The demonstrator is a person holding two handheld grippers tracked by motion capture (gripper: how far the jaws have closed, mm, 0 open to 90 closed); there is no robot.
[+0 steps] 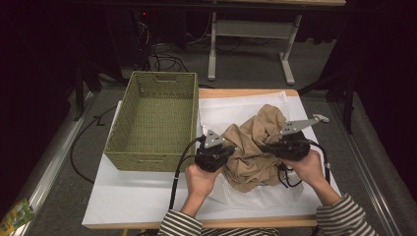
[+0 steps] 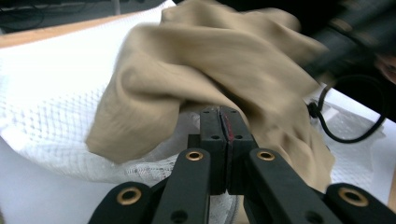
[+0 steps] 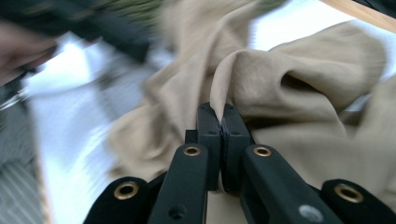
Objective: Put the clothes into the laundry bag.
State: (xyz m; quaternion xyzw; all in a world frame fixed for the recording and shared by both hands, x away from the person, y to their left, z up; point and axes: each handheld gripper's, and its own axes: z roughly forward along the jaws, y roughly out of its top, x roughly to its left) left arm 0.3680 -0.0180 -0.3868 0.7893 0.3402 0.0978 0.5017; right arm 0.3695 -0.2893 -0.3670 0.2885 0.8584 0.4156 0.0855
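Cloth: tan garment (image 1: 255,147) bunched on white mesh (image 1: 231,113), just right of the wicker basket (image 1: 155,123).
Left gripper (image 1: 231,150): jaws clamped on garment's basket-side edge.
Right gripper (image 1: 265,147): jaws pinched on a fold, far side from basket.

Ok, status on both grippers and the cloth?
Left gripper shut on cloth. Right gripper shut on a fold of it. Cloth bunched on white mesh; basket alongside, nothing blocking.
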